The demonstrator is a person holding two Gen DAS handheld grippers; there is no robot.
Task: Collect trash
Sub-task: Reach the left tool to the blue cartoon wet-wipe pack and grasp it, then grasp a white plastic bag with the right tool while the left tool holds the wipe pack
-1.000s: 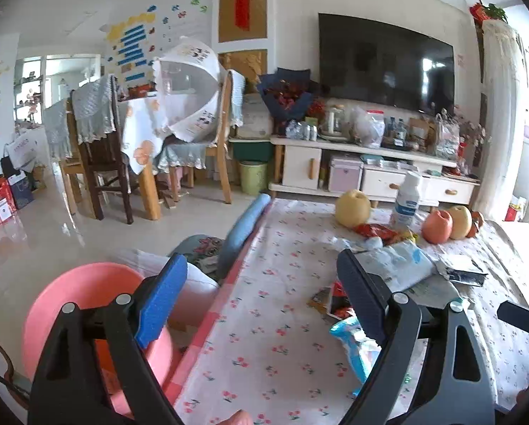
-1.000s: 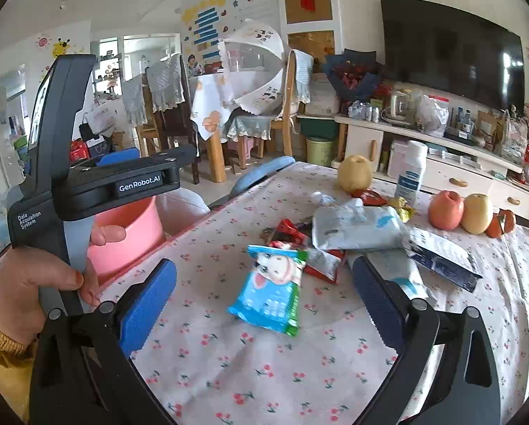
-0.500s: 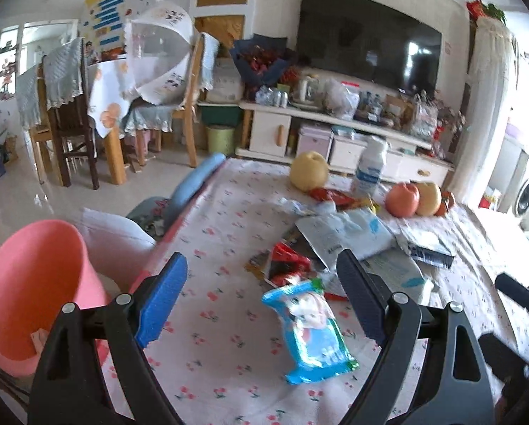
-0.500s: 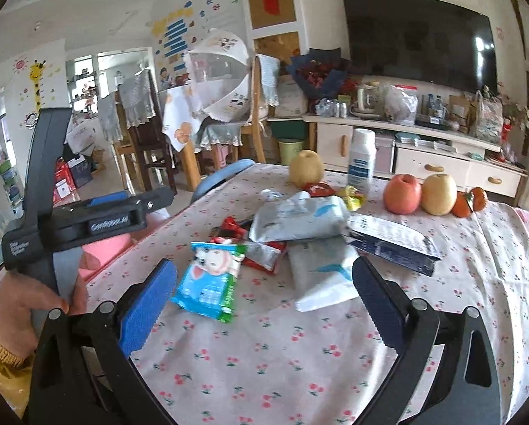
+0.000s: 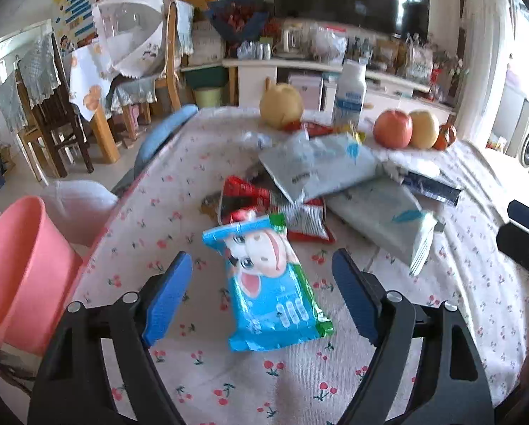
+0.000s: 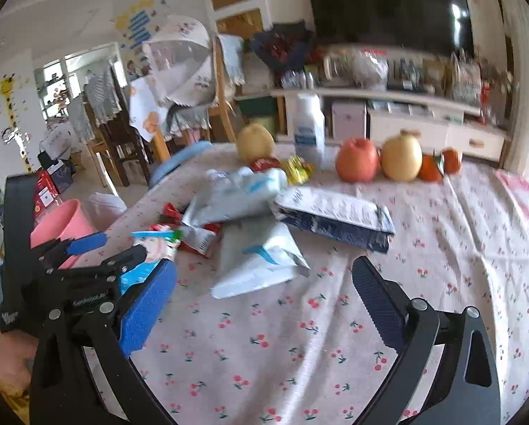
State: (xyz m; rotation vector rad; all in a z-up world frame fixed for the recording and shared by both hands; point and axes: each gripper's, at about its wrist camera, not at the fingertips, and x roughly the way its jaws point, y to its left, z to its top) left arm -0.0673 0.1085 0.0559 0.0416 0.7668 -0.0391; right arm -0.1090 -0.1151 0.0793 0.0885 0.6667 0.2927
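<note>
A blue snack packet (image 5: 268, 276) with a cartoon animal lies flat on the cherry-print tablecloth (image 5: 179, 212). My left gripper (image 5: 261, 258) straddles it. Its jaws are closing, and the blue pads stand clear of the packet on both sides. Behind the packet lie a red wrapper (image 5: 243, 194), two grey-white pouches (image 5: 321, 166) and a dark blue packet (image 5: 431, 187). In the right wrist view my right gripper (image 6: 264, 265) is open above the cloth, just short of a grey-white pouch (image 6: 257, 262). The left gripper (image 6: 112, 248) shows at the left over the blue packet (image 6: 151, 251).
A pink bucket (image 5: 20, 269) stands beside the table's left edge, low down. At the far side of the table are a yellow fruit (image 5: 280, 109), a white bottle (image 5: 349, 95), a red apple (image 5: 392, 129) and more fruit. Chairs and a TV cabinet stand beyond.
My left gripper has come down and forward, so the blue packet now lies between its jaws. My right gripper has swung right, toward the grey-white pouch.
</note>
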